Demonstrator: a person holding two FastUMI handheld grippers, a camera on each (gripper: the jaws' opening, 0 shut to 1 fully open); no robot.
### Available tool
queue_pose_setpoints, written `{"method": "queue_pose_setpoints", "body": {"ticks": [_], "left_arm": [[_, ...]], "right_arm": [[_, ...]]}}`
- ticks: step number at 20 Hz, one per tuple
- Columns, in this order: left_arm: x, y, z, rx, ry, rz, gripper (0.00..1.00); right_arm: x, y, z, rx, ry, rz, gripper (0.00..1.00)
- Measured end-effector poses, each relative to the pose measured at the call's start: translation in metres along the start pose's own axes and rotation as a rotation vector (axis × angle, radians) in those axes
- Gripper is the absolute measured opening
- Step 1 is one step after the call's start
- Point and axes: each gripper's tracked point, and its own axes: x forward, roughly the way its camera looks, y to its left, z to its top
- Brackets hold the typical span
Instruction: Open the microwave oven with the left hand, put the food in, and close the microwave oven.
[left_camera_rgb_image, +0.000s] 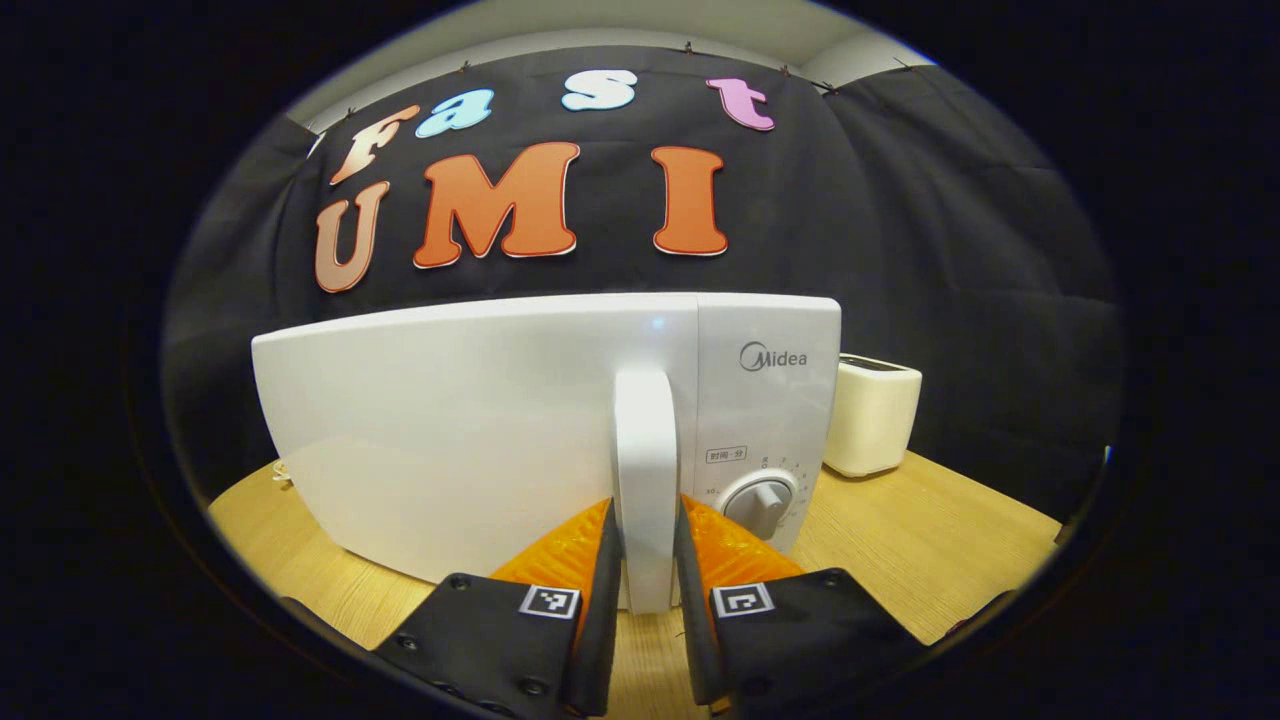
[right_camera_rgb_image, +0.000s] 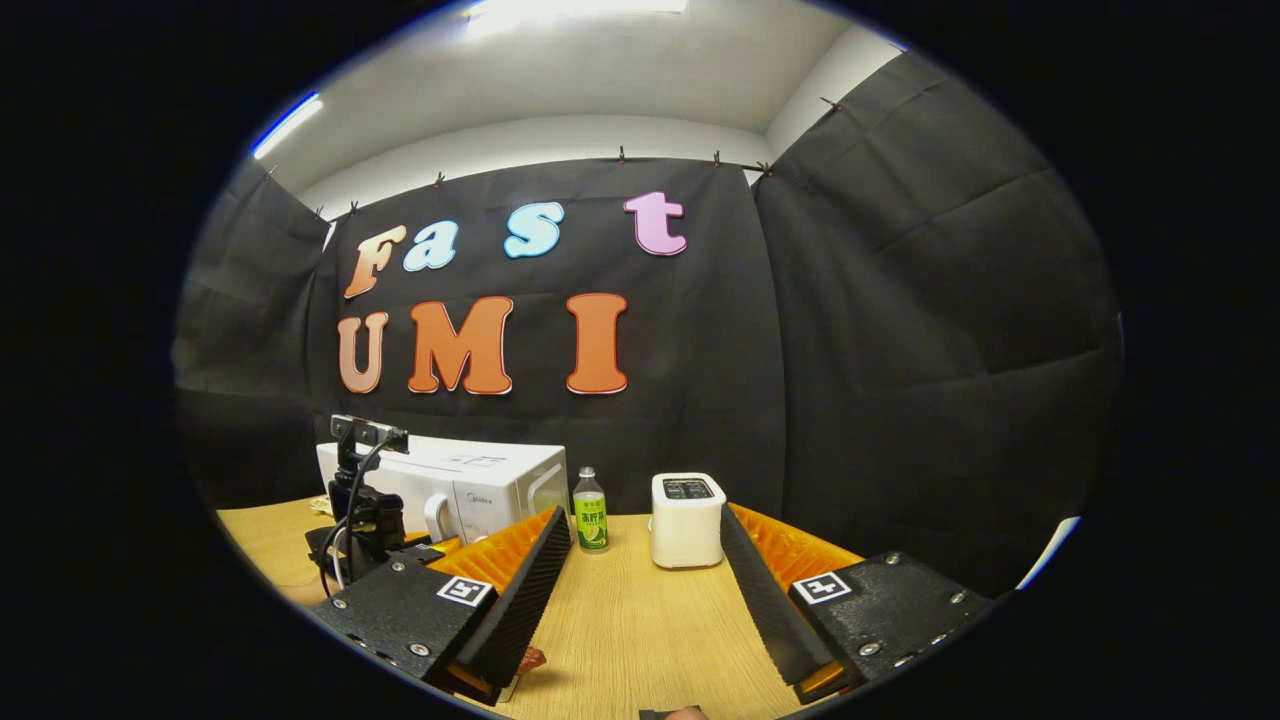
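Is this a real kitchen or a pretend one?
Probably a pretend one: a test booth. A microwave, a toaster and a drink bottle sit on one wooden table, with black cloth walls.

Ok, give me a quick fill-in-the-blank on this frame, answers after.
1. The left gripper has its fingers on either side of the microwave door's ____.
2. The microwave door is ____.
3. The right gripper is ____, holding nothing.
4. Between microwave and toaster stands a ____.

Answers: handle; closed; open; bottle
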Motion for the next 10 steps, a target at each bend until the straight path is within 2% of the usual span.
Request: {"method": "queue_pose_setpoints", "body": {"ticks": [3, 4, 5, 10], "left_arm": [[0.001, 0.002, 0.0, 0.002, 0.007, -0.012, 0.24], [0.0, 0.001, 0.0, -0.002, 0.007, -0.011, 0.27], [0.0, 0.0, 0.0, 0.0, 0.011, -0.013, 0.19], [-0.012, 0.001, -0.005, -0.036, 0.033, -0.025, 0.19]], "right_arm": [[0.0, 0.002, -0.002, 0.007, 0.005, 0.0, 0.93], [-0.001, 0.002, -0.003, 0.009, 0.007, 0.001, 0.93], [-0.001, 0.004, -0.004, 0.008, 0.009, 0.001, 0.93], [-0.001, 0.004, -0.009, -0.006, 0.02, -0.006, 0.94]]}}
